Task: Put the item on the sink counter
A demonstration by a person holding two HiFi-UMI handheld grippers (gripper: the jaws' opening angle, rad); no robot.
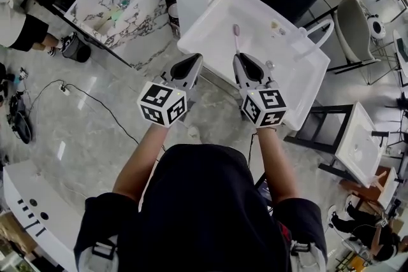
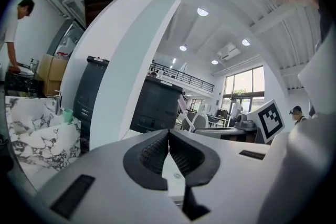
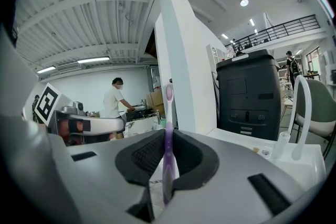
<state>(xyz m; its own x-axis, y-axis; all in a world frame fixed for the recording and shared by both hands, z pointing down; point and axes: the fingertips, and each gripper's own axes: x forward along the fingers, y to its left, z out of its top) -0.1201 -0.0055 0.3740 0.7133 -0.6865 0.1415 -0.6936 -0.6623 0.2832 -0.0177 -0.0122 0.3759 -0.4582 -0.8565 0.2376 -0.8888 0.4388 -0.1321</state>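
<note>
Head view: right hand-held gripper (image 1: 240, 59) at the near edge of the white bench (image 1: 215, 17), carrying a purple toothbrush (image 1: 236, 36) whose head lies over the bench; left hand-held gripper (image 1: 193, 62) just off the bench's near corner. Left gripper view: jaws pressed together, nothing between them. Right gripper view: jaws clamped on the toothbrush handle, brush head upright above them, with the bench behind.
</note>
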